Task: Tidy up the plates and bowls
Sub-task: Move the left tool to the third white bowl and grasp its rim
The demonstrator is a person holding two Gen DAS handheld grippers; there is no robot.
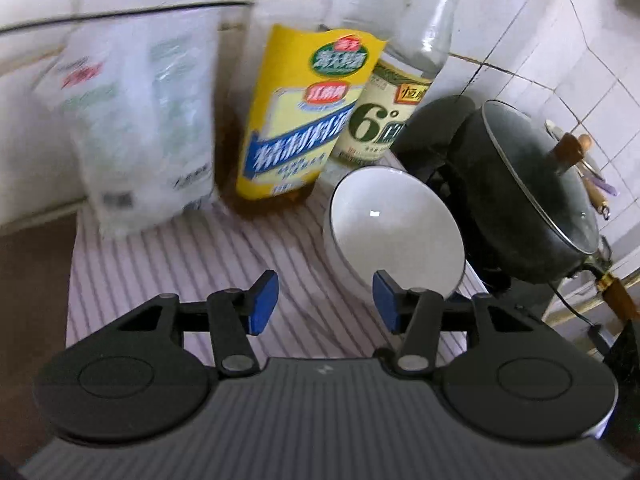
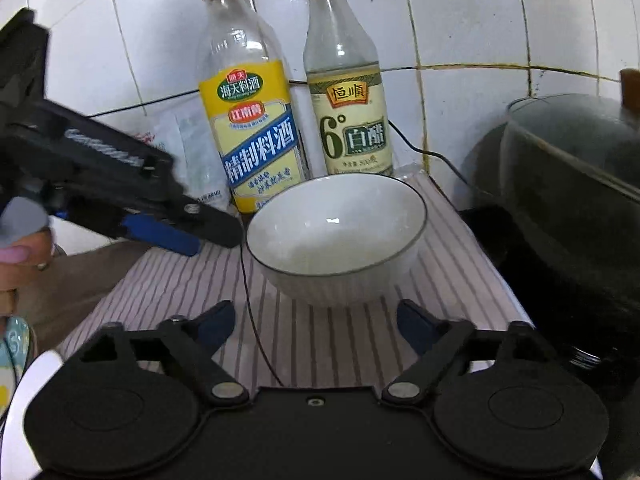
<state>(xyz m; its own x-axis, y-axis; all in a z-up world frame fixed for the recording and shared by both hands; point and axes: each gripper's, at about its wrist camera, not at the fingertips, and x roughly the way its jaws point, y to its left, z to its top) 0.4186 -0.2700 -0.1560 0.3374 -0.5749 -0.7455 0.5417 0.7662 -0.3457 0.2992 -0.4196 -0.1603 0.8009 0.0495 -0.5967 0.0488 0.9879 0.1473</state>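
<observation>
While both my tongs, left (image 1: 325, 300) and right (image 2: 316, 320), hang open and empty, I judge I'm approaching the white bowl (image 2: 336, 236); next, one must close on its rim.

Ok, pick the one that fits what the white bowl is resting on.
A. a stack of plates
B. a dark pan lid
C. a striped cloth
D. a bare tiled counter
C: the white bowl stands upright on the striped cloth, in front of the two bottles, with the dark pan off to its right.
</observation>
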